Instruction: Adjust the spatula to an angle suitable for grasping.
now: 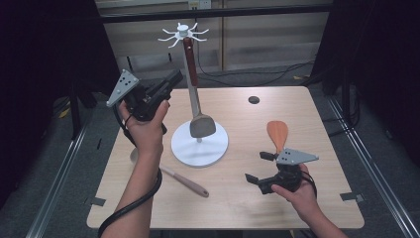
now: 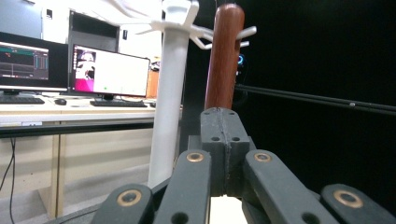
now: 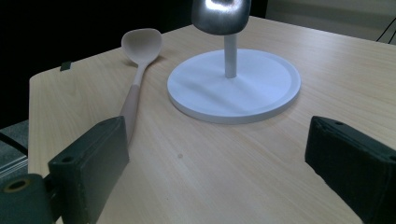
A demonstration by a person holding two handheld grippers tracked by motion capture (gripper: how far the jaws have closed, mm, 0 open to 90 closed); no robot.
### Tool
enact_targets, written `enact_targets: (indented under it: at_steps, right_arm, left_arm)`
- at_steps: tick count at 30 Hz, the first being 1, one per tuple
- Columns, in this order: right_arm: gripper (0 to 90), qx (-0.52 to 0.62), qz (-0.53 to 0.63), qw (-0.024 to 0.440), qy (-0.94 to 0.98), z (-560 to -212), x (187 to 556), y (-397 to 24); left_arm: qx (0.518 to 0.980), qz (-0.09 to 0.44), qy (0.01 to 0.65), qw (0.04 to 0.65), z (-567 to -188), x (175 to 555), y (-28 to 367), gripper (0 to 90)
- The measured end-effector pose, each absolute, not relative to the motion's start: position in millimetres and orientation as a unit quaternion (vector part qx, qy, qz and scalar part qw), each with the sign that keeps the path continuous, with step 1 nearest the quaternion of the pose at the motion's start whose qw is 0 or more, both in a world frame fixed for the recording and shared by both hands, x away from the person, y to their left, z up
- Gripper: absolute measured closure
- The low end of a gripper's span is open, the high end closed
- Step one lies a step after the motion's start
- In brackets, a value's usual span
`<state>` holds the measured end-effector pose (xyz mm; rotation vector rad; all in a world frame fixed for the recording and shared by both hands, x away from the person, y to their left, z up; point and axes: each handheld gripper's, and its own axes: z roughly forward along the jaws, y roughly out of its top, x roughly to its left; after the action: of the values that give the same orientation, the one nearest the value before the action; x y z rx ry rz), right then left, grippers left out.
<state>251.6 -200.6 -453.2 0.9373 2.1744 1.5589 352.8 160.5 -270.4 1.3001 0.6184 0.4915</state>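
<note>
A white utensil stand [image 1: 199,148] rises from its round base in the middle of the table, with hooks [image 1: 183,32] at the top. From one hook hangs a turner with a brown handle [image 1: 188,57] and a metal blade [image 1: 202,125]. My left gripper [image 1: 173,80] is raised left of the pole, shut, with nothing between the jaws. In the left gripper view its closed tips [image 2: 225,119] point at the brown handle [image 2: 224,60] beside the white pole [image 2: 169,93]. My right gripper [image 1: 255,166] rests low at the front right, open and empty.
A pale spoon [image 1: 185,181] lies on the table left of the base, partly under the left forearm; it appears as the spoon [image 3: 139,51] in the right gripper view. An orange wooden spatula [image 1: 278,135] lies behind the right gripper. A small black disc [image 1: 253,99] sits at the back.
</note>
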Motion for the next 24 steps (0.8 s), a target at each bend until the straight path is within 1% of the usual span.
enact_targets:
  at_steps: [12,17,24]
  right_arm:
    - [5.9,0.329,0.541,0.150,0.759,-455.0,250.8,-200.1]
    - [5.9,0.331,0.544,0.150,0.756,-454.4,250.8,-202.1]
    - [5.9,0.331,0.543,0.152,0.756,-454.1,250.2,-203.5]
  left_arm:
    - [0.567,0.232,0.258,0.747,-244.7,357.2,158.8,90.0]
    - [0.567,0.237,0.256,0.746,-238.4,360.0,157.1,90.0]
    - [0.553,0.236,0.263,0.754,-231.0,366.3,157.8,90.0]
